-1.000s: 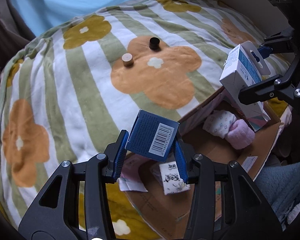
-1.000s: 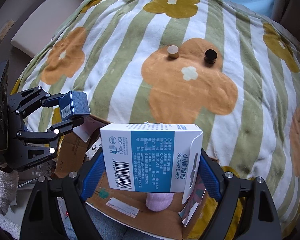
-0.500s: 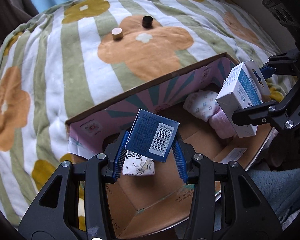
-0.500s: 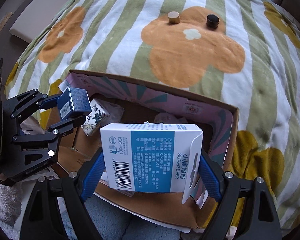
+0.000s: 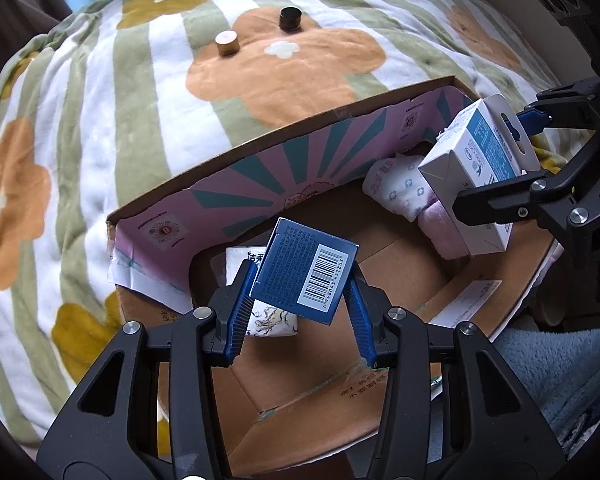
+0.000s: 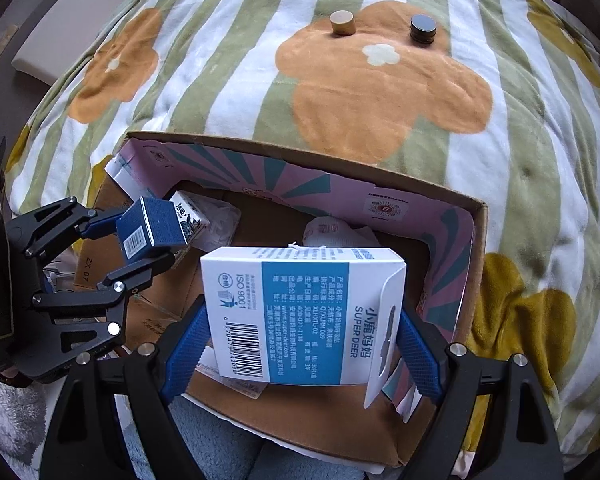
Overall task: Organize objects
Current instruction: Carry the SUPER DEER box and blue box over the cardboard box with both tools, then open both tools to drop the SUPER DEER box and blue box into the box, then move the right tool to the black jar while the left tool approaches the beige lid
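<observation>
Dark blue box (image 5: 305,275) pinched tilted in left gripper (image 5: 300,300), jaws pressed on its sides, held over left part of open cardboard box (image 5: 236,184). White-and-blue carton (image 6: 304,316) clamped in right gripper (image 6: 300,344) over the box's right part. Inside: tissue pack (image 5: 268,320), white patterned bundle (image 5: 396,192), pink bundle (image 5: 440,232). Box sits on striped floral blanket (image 5: 100,120); 2 small cylinders, tan (image 5: 227,43) and black (image 5: 291,19), beyond.

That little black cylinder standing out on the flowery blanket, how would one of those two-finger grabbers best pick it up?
Grip the black cylinder across its round side wall, coming down from above, probably. It stands upright on the soft blanket with its flat top up, and the tan cylinder stands apart to one side, so fingers fit on either side. Both grippers are full now.
</observation>
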`<state>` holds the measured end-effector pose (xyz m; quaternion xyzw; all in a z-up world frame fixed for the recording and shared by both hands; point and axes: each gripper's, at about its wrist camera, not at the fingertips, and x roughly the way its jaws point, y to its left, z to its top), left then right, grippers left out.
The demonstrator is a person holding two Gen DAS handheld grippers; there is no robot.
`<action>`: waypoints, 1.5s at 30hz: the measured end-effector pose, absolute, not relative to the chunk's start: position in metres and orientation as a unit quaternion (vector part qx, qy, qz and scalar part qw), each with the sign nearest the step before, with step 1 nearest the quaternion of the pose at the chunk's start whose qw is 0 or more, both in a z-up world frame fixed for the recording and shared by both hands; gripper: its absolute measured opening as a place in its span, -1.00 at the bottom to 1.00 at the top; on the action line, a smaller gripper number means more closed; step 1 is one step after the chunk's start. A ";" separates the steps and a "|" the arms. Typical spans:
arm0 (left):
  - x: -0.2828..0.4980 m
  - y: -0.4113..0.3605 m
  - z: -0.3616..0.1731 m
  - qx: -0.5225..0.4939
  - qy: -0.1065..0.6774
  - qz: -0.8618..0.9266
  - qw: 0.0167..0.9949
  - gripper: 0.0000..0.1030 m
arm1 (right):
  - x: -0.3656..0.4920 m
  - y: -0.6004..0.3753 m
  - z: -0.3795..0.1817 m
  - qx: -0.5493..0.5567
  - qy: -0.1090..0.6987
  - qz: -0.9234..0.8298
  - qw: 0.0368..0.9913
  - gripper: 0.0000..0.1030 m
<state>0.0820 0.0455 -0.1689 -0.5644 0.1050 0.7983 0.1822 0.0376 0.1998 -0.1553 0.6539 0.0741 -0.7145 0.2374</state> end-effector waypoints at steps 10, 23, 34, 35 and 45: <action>0.090 0.058 -0.161 -0.552 0.121 0.799 0.203 0.86 | 0.034 0.207 -0.159 0.656 0.031 -0.726 0.204 0.68; 0.099 0.056 -0.145 -0.547 0.114 0.802 0.210 0.99 | 0.033 0.224 -0.141 0.633 -0.022 -0.745 0.211 0.97; 0.090 0.051 -0.138 -0.551 0.090 0.801 0.215 0.99 | 0.031 0.221 -0.138 0.639 -0.005 -0.740 0.210 0.97; 0.089 0.051 -0.138 -0.551 0.087 0.801 0.215 0.99 | 0.030 0.221 -0.138 0.640 -0.004 -0.740 0.208 0.97; 0.054 0.042 -0.099 -0.509 0.076 0.830 0.214 0.99 | 0.012 0.222 -0.111 0.611 0.009 -0.769 0.189 0.97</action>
